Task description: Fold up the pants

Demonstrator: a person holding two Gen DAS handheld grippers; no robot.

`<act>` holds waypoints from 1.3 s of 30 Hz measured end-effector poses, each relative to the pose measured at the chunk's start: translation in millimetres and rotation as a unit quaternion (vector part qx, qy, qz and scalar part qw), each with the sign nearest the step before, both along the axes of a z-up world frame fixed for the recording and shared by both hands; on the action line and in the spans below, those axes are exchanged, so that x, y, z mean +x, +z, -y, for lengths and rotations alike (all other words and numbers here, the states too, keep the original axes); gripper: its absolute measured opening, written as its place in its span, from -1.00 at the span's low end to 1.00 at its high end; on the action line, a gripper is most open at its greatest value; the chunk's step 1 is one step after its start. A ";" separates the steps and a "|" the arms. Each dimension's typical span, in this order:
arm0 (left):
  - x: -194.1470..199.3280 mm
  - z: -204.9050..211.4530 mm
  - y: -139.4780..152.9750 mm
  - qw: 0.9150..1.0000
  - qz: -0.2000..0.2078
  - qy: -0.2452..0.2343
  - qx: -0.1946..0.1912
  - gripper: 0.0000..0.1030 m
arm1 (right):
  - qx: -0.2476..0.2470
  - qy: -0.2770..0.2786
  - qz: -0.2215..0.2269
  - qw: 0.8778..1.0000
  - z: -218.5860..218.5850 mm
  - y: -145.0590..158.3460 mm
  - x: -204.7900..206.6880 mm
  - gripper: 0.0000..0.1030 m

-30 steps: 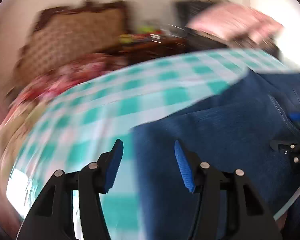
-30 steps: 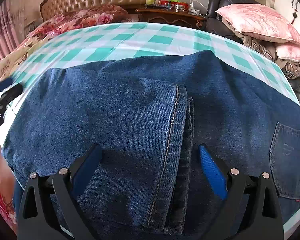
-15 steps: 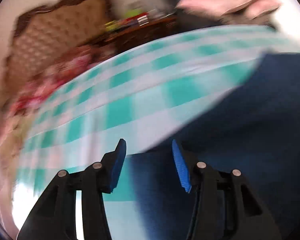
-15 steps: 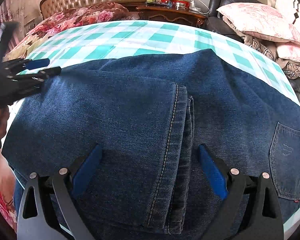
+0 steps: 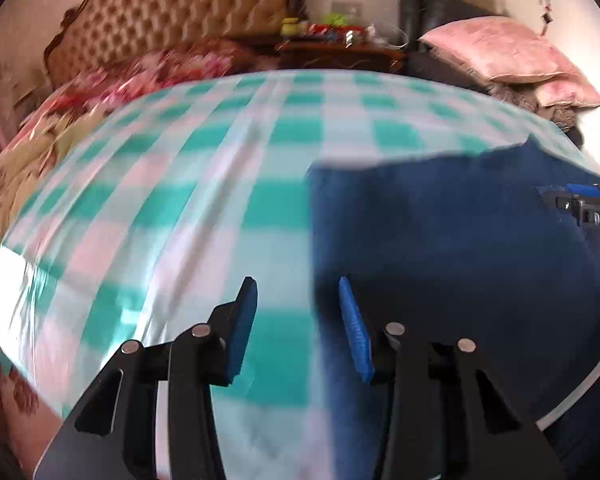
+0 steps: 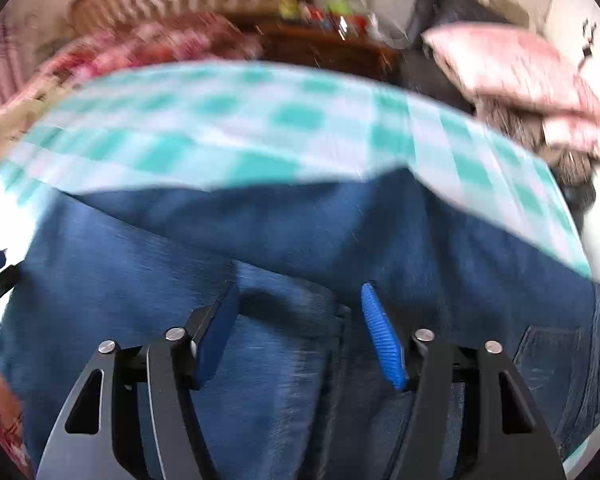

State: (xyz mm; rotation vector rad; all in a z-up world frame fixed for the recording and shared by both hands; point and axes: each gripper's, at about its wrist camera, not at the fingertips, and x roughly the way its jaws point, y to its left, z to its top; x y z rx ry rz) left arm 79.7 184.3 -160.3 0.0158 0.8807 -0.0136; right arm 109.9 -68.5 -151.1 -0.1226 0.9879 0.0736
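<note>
Blue denim pants (image 6: 300, 240) lie folded on a green-and-white checked cloth (image 5: 204, 184). In the right wrist view a folded leg edge with a seam runs between my fingers, and a back pocket (image 6: 548, 360) shows at the right. My right gripper (image 6: 300, 328) is open, low over the denim. My left gripper (image 5: 296, 320) is open and empty, straddling the left edge of the pants (image 5: 440, 248), one finger over cloth, one over denim. The right gripper also shows in the left wrist view (image 5: 588, 204) at the right edge. Both views are blurred.
A tufted headboard (image 5: 172, 12) and floral bedding (image 5: 140, 76) lie behind the table. A dark wooden nightstand (image 5: 340, 48) holds small items. Pink pillows (image 5: 500, 52) are stacked at the back right. The table's near rim (image 5: 580, 396) curves at the lower right.
My left gripper has swung back to the pants' left edge. My right gripper has narrowed its opening and pulled back, so more cloth shows beyond the pants.
</note>
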 end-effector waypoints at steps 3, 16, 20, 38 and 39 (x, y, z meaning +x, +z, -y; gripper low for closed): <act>-23.8 -10.8 6.7 1.000 0.010 0.021 -0.011 -0.18 | -0.006 0.001 -0.002 1.000 2.0 1.2 -1.9 0.19; -75.4 5.8 9.2 0.999 0.033 0.032 0.000 -0.18 | 0.001 0.036 0.018 0.999 -15.7 16.3 -62.4 0.20; -85.8 15.4 0.1 0.999 0.025 0.019 -0.006 -0.19 | -0.002 0.025 0.001 1.000 -9.6 -2.1 -62.5 0.25; -48.2 13.6 41.0 0.997 0.073 0.024 0.004 -0.07 | 0.012 0.024 0.005 1.000 1.4 -7.9 -61.2 0.47; -31.6 18.1 46.0 0.997 0.078 0.011 0.000 -0.07 | 0.013 0.024 0.005 1.000 2.0 -8.0 -60.9 0.48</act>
